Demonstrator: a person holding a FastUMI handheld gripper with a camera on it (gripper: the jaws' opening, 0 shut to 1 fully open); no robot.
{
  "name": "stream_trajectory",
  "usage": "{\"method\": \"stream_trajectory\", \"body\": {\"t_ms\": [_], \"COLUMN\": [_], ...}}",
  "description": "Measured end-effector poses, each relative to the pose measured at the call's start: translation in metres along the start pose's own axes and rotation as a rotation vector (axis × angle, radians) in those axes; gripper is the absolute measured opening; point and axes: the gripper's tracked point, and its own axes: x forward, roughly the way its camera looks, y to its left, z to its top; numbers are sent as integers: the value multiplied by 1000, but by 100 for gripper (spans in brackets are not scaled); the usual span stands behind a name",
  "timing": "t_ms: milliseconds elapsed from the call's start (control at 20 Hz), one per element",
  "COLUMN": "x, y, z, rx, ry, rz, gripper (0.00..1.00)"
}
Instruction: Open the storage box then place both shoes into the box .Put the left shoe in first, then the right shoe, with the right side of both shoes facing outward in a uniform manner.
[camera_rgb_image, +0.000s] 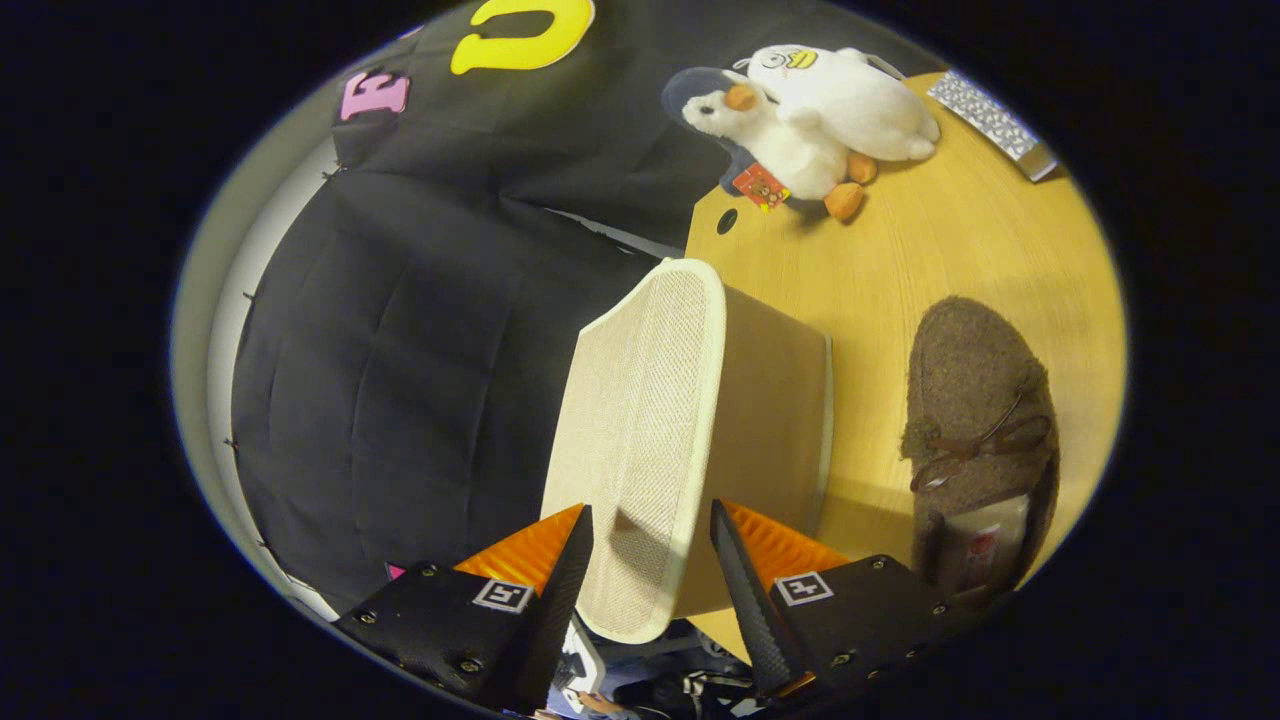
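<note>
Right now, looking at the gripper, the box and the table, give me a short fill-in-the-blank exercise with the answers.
1. The gripper has its fingers on either side of the box's woven ____.
2. The brown shoe lies on the ____ beside the box.
3. Two plush toys sit beyond the box, near the table's far ____.

Answers: lid; table; edge

Storage box (690, 440): interior hidden behind raised lid (640, 440). Lid's near end concealed between gripper (650, 560) fingers; contact unclear. Brown shoe (985, 440): heel cut off. Patterned flat object (990, 120) beyond plush toys (810, 120): partly cut off, unidentifiable.
</note>
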Motion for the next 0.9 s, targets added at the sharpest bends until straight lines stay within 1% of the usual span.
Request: {"method": "stream_trajectory", "body": {"t_ms": [50, 150, 200, 250, 300, 350, 400, 550, 600, 750, 900], "x": [-5, -5, -2, 10, 19, 29, 17, 13, 11, 3, 10], "y": [-2, 7, 5, 1, -2, -2, 4, 15, 27, 67, 106], "z": [8, 8, 12, 9, 6, 6, 7, 14, 17, 22, 26], "rx": [20, 44, 18, 13, -16, -54, -86, -106, -109, -177, -252], "ry": [-24, -3, -16, -32, -11, -10, -12, -21, -30, -45, -46], "rz": [-15, 40, 36, 20, 14, 12, 5, 1, -2, -12, -17], "gripper": [57, 27, 27, 15, 2, 2, 2, 2, 2, 2, 2]}}
